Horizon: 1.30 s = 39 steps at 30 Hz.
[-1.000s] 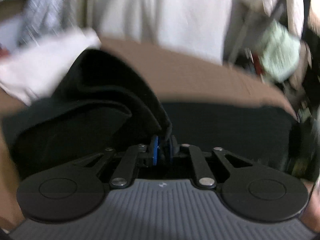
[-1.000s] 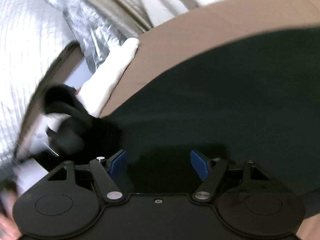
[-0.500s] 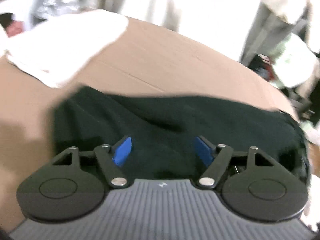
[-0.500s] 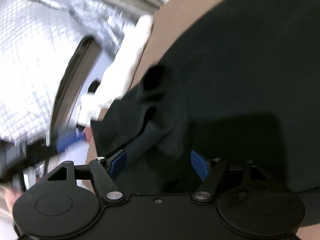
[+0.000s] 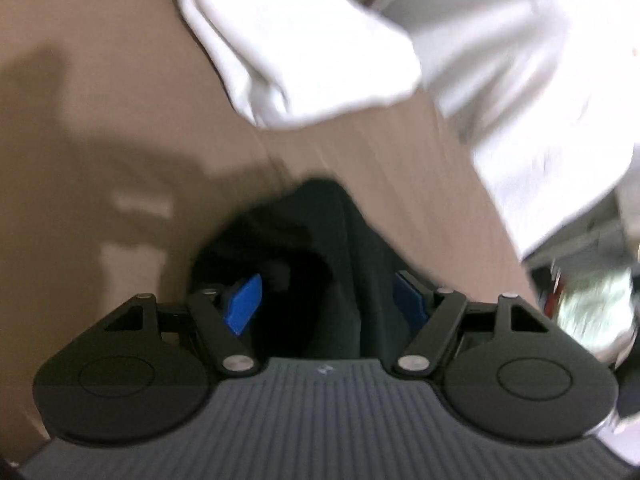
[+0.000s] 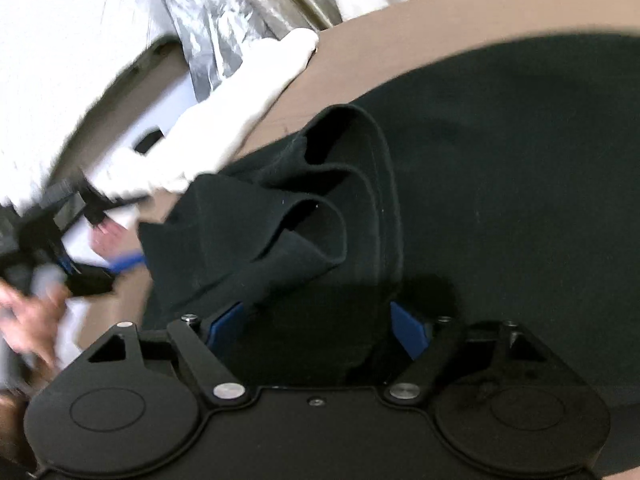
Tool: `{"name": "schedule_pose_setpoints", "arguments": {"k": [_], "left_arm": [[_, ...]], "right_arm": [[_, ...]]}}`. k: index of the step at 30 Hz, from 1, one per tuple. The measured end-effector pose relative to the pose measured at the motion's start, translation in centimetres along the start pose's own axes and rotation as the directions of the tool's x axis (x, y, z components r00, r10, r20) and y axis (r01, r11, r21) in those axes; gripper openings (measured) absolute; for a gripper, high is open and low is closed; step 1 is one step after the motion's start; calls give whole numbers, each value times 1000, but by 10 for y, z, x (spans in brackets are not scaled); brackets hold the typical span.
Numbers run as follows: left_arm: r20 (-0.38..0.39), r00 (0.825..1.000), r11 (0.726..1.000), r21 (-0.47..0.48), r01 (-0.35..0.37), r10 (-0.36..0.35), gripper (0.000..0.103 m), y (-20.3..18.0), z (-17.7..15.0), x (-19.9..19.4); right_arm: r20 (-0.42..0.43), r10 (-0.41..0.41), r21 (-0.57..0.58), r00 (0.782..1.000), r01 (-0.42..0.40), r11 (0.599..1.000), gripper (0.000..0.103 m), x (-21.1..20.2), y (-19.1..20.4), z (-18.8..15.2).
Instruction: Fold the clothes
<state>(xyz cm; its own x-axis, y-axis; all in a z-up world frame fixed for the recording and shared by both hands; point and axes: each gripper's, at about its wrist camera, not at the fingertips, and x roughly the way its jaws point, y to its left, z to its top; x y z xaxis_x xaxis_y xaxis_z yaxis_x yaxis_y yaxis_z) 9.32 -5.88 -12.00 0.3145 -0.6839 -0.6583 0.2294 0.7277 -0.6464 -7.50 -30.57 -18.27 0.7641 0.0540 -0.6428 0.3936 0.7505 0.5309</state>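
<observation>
Left wrist view: left gripper jaws spread, a bunched fold of the black garment between them on the brown worktop. White folded cloth lies far, blurred.

Right wrist view: right gripper jaws spread over raised folds of the black garment, which covers the worktop to the right. White cloth far left.

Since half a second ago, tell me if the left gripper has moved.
Yes. The left gripper has swung toward the garment's corner: the white folded cloth, lying still on the table, shifted from upper left to top centre.
</observation>
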Motion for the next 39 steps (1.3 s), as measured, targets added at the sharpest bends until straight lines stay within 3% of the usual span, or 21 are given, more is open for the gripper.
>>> {"name": "schedule_pose_setpoints", "arguments": {"k": [4, 6, 7, 8, 9, 11, 13, 17, 20, 22, 26, 29, 31, 34, 36, 37, 39], "left_arm": [[-19, 997, 997, -36, -72, 71, 72, 18, 3, 2], [-32, 998, 995, -73, -65, 63, 72, 31, 4, 2], [-39, 998, 995, -84, -54, 51, 72, 32, 4, 4], [-44, 998, 995, -86, -42, 38, 72, 31, 5, 5], [-47, 998, 996, -77, -34, 30, 72, 29, 3, 6], [-47, 999, 998, -60, -16, 13, 72, 26, 3, 5], [-37, 999, 998, -55, 14, -16, 72, 25, 6, -2], [-81, 993, 996, 18, 90, -89, 73, 5, 8, -1], [-160, 987, 982, 189, 28, 2, 77, -23, -6, 23], [-194, 980, 969, 246, 6, 43, 77, -36, -17, 34], [-196, 980, 940, 339, 24, 46, 77, -48, -29, 37], [-176, 984, 939, 341, 47, 15, 77, -51, -28, 31], [-186, 983, 941, 333, 56, 8, 77, -50, -28, 35], [-220, 975, 939, 338, 60, 17, 77, -51, -32, 46], [-247, 969, 933, 353, 68, 22, 77, -54, -36, 58], [-275, 961, 929, 359, 93, 11, 76, -57, -38, 64], [-310, 951, 916, 375, 142, -21, 74, -67, -43, 71]], "right_arm": [[4, -75, -111, 997, 75, 991, 84, -17, 17, -35], [18, -96, -163, 995, 98, 982, 80, -15, 24, -40], [36, -72, -142, 997, 77, 987, 59, -13, 21, -35], [55, -48, -120, 997, 54, 991, 44, -10, 18, -29], [74, -24, -99, 997, 31, 995, 21, -8, 15, -23], [113, 14, -94, 994, -3, 996, 18, -18, 16, -16], [188, 23, -249, 982, 25, 968, 14, -49, 43, -16], [199, -99, -374, 975, 169, 912, 13, -88, 56, -18], [144, -108, -226, 984, 139, 964, 15, -84, 23, -17], [106, -109, -121, 988, 122, 985, 26, -82, 0, -16], [31, -97, 94, 995, 94, 991, 37, -76, -45, -15], [122, -137, -97, 983, 150, 984, 40, -103, -37, -2], [131, -117, -270, 984, 150, 951, 39, -106, -26, 11], [89, -112, -508, 990, 142, 850, 39, -87, -7, 29], [26, -137, -592, 990, 125, 796, 38, -71, -7, 40], [-8, -143, -629, 990, 106, 770, 28, -64, -7, 42], [-22, -126, -715, 992, 73, 695, 23, -55, -5, 40]]}}
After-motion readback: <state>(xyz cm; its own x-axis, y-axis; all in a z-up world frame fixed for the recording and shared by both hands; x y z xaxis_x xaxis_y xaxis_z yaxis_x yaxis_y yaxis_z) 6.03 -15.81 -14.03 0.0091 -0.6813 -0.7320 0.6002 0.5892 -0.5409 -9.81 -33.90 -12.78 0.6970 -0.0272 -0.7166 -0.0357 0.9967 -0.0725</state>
